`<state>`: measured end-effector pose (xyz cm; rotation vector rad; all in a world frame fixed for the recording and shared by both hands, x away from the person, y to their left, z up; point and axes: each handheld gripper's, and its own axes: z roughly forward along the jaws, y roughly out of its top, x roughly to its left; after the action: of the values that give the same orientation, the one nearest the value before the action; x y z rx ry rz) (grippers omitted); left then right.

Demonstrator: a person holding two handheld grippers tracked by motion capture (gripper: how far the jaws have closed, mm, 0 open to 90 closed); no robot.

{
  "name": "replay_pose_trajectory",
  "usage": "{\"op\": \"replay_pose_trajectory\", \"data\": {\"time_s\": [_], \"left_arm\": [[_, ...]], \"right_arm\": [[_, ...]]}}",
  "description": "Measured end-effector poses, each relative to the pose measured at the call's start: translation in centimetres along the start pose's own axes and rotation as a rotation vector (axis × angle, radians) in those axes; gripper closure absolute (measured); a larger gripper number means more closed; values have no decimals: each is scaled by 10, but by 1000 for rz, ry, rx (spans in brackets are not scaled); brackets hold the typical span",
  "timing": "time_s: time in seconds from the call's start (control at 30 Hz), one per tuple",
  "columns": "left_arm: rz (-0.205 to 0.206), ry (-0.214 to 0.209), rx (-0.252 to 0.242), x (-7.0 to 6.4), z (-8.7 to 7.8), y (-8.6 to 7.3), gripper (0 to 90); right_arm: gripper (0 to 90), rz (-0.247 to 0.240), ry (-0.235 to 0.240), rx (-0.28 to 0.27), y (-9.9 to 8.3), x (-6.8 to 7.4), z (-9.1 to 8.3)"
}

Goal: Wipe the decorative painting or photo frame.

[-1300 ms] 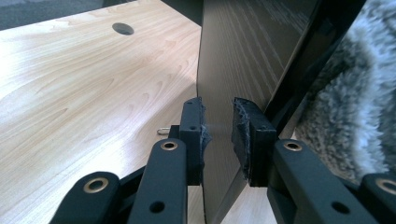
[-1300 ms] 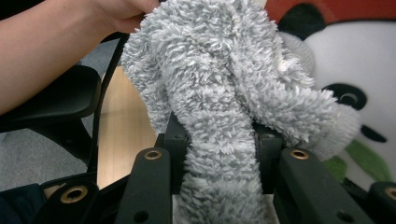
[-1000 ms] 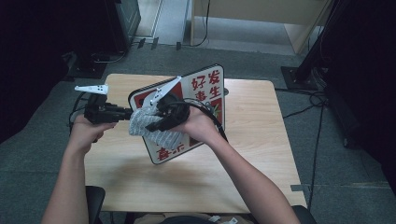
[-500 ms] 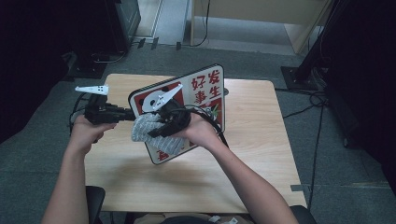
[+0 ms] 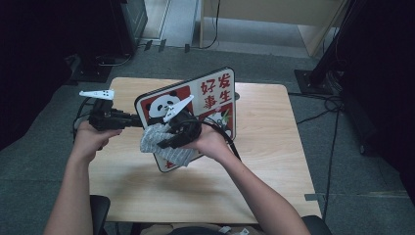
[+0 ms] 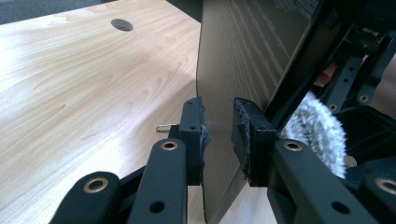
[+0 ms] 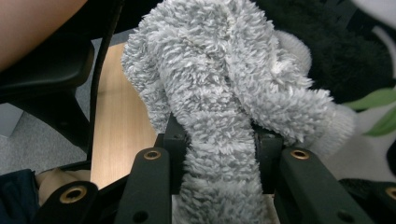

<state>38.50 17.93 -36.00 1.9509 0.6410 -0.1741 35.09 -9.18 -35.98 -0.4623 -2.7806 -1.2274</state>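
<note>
A sign board [image 5: 215,93] with a panda and red characters stands tilted on its edge on the wooden table [image 5: 274,147]. My left gripper [image 5: 136,119] is shut on the board's left edge. In the left gripper view its pads [image 6: 194,133] sit on either side of the thin board [image 6: 247,51], whose wood-grain back faces me. My right gripper [image 5: 164,142] is shut on a fluffy grey cloth [image 5: 151,138] pressed against the board's lower front. The right gripper view has the cloth [image 7: 219,70] bunched between the jaws of my right gripper [image 7: 217,144].
The table has a round cable hole [image 6: 122,24] far from the board. A small paper clip [image 6: 163,127] lies on the wood near the left jaw. Cables [image 5: 222,132] trail from both grippers. Grey carpet and dark equipment stands surround the table.
The right gripper has slid the grey cloth a little down and to the right across the board's face. The left gripper and the board have stayed where they were.
</note>
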Motion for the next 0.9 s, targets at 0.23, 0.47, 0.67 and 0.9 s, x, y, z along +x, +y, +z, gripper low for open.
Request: {"op": "replay_pose_trajectory", "data": {"time_s": [0.23, 0.47, 0.67, 0.9], "left_arm": [[-1, 1, 2, 0, 0, 0, 742], [-3, 0, 6, 1, 1, -2, 742], [-5, -3, 4, 1, 1, -2, 742], [-6, -6, 9, 2, 3, -4, 748]], "right_arm": [[671, -13, -7, -11, -8, 1, 4], [670, -8, -4, -13, -17, 2, 11], [663, -5, 1, -28, -22, 2, 14], [663, 3, 9, -51, -32, 2, 20]]}}
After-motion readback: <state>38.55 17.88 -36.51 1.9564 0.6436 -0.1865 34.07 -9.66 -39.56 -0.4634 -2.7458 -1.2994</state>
